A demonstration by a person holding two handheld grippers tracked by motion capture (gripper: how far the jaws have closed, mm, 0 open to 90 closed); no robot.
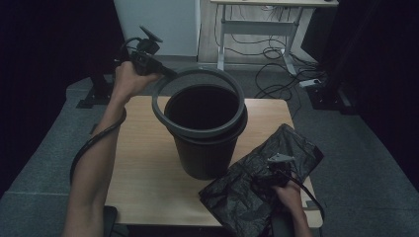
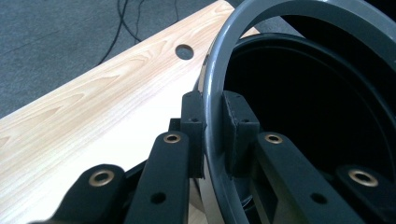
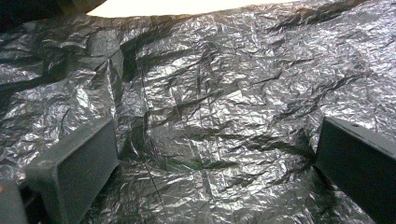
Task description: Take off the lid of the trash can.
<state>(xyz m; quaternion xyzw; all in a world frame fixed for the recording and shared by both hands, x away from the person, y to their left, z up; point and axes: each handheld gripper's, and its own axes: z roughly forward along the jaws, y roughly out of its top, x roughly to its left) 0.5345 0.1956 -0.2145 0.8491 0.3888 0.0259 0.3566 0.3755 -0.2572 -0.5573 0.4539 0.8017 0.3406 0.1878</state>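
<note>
From above: one bin (image 1: pixel 205 143) stood mid-surface (image 1: pixel 143 163), one grey ring (image 1: pixel 163 81) tilted over its mouth, lifted at the far-left side. The left gripper (image 1: pixel 165 70) had the ring; the right gripper (image 1: pixel 276 170) sat on one black bag (image 1: pixel 257 182) at the near-right corner.

Left gripper view: two fingers (image 2: pixel 238 126) clamped the ring (image 2: pixel 215 93).

Right gripper view: two fingers (image 3: pixel 74 163) spread wide, pressed on the bag (image 3: pixel 210 93), pinching nothing.
</note>
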